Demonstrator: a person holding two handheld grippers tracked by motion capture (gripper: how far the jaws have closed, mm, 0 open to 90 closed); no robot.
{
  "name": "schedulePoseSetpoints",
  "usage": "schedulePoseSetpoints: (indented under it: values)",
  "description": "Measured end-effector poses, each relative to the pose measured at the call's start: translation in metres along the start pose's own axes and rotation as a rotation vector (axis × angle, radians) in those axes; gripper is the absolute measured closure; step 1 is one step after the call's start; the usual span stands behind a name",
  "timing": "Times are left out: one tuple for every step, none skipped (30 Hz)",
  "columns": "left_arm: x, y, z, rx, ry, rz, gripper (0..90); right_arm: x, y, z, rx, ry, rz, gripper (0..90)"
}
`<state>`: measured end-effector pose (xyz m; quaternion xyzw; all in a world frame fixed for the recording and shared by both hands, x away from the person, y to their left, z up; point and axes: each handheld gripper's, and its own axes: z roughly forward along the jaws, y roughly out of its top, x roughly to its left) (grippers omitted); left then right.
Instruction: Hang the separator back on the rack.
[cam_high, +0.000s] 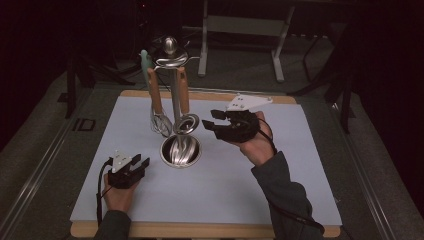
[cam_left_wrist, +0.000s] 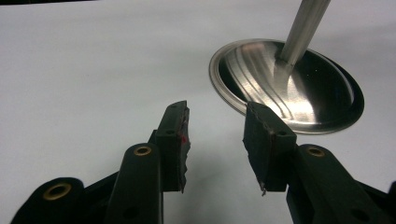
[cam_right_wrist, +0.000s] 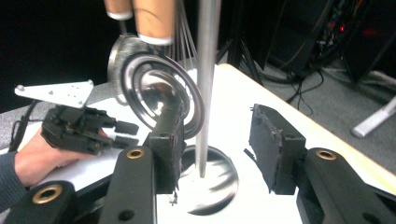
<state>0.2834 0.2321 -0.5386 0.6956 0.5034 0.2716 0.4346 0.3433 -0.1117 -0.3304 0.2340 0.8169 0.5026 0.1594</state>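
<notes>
Steel utensil stand (cam_high: 176, 107) mid-desk (cam_high: 250, 195), wooden-handled spiral whisk (cam_high: 184, 107) hanging from it.
Right hand-held gripper (cam_high: 214, 121) gapes empty just right of it, apparently released; left hand-held gripper (cam_high: 139, 164) waits open, near-left; next, withdraw clear.

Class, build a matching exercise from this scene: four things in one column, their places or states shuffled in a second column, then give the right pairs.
1. shiny round metal stand base
2. wire whisk with wooden handle
3. left gripper
4. right gripper

A. hangs from the stand's top
B. open, resting low at the board's near left
C. sits on the white board
D. open, raised right of the pole

Pairs: 1-C, 2-A, 3-B, 4-D
</notes>
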Motion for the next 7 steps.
schedulePoseSetpoints:
  values:
    - [0.000,0.000,0.000,0.000,0.000,0.000,60.5,-0.002,-0.002,0.000,0.003,0.000,0.003,54.6]
    - [0.000,0.000,0.000,0.000,0.000,0.000,60.5,-0.005,-0.006,-0.002,0.008,-0.005,0.012,54.4]
    - [0.000,0.000,0.000,0.000,0.000,0.000,60.5,-0.005,-0.006,-0.002,0.008,-0.005,0.012,54.4]
    - [0.000,0.000,0.000,0.003,0.000,0.000,60.5,-0.009,-0.012,-0.004,0.018,-0.014,0.028,53.8]
    - [0.000,0.000,0.000,0.003,0.000,0.000,60.5,-0.009,-0.012,-0.004,0.018,-0.014,0.028,53.8]
    - [0.000,0.000,0.000,0.004,0.000,-0.002,60.4,-0.012,-0.020,-0.007,0.040,-0.030,0.030,53.2]
    - [0.000,0.000,0.000,0.004,0.000,-0.002,60.3,-0.012,-0.020,-0.007,0.040,-0.030,0.030,53.2]
